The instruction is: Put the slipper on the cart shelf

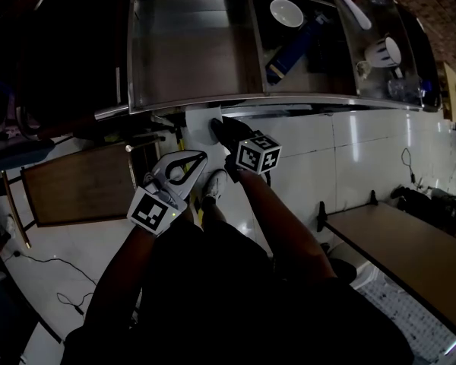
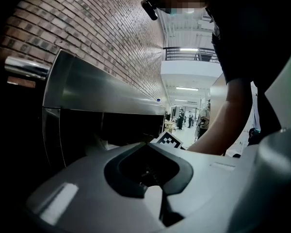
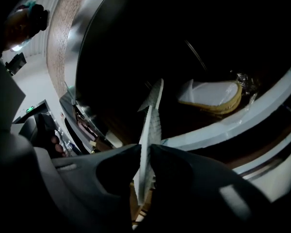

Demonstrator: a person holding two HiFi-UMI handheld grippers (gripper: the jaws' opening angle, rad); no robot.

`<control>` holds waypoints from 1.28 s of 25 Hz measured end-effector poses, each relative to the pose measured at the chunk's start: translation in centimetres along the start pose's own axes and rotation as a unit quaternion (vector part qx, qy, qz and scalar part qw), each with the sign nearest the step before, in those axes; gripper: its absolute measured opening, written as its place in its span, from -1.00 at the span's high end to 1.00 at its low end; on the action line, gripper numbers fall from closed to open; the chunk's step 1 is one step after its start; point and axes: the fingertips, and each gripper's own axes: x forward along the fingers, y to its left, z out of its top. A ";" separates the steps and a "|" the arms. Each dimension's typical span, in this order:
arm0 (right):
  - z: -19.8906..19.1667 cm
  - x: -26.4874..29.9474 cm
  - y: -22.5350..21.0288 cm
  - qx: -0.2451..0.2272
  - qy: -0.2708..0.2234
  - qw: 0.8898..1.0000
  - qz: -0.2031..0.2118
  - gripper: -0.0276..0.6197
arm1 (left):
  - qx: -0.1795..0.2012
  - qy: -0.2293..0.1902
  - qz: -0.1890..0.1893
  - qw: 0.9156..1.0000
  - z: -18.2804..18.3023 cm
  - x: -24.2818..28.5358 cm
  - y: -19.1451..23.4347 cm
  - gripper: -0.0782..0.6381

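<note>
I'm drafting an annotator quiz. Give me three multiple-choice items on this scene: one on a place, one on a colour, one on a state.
1. Where is the white bowl? A on the floor; B in the cart's top tray; C in a drawer.
2. What colour is the long object beside it? A red; B green; C blue.
3. The right gripper is: A shut on the slipper; B open, empty; C out of view.
Answers: B, it lies in the middle compartment; C, plainly blue in the head view; A, its fingers pinch the pale sole.
</note>
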 end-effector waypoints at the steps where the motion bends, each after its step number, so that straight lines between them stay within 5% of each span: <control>1: 0.4 0.3 -0.3 -0.004 -0.005 1.000 -0.003 0.73 | -0.001 -0.001 0.001 1.000 0.0 0.2 0.1 0.78; 15: 5.1 3.9 -0.9 -0.064 -0.089 0.994 -0.018 0.73 | -0.002 0.002 0.006 1.000 -0.5 1.2 1.7 0.78; 24: 6.1 5.8 -2.8 -0.073 -0.061 0.995 -0.040 0.71 | -0.010 0.004 0.006 1.000 -1.2 1.5 1.8 0.78; 32: 6.6 6.3 -3.1 -0.153 -0.047 0.983 -0.090 0.68 | -0.016 0.008 0.007 1.000 -1.7 1.6 1.8 0.78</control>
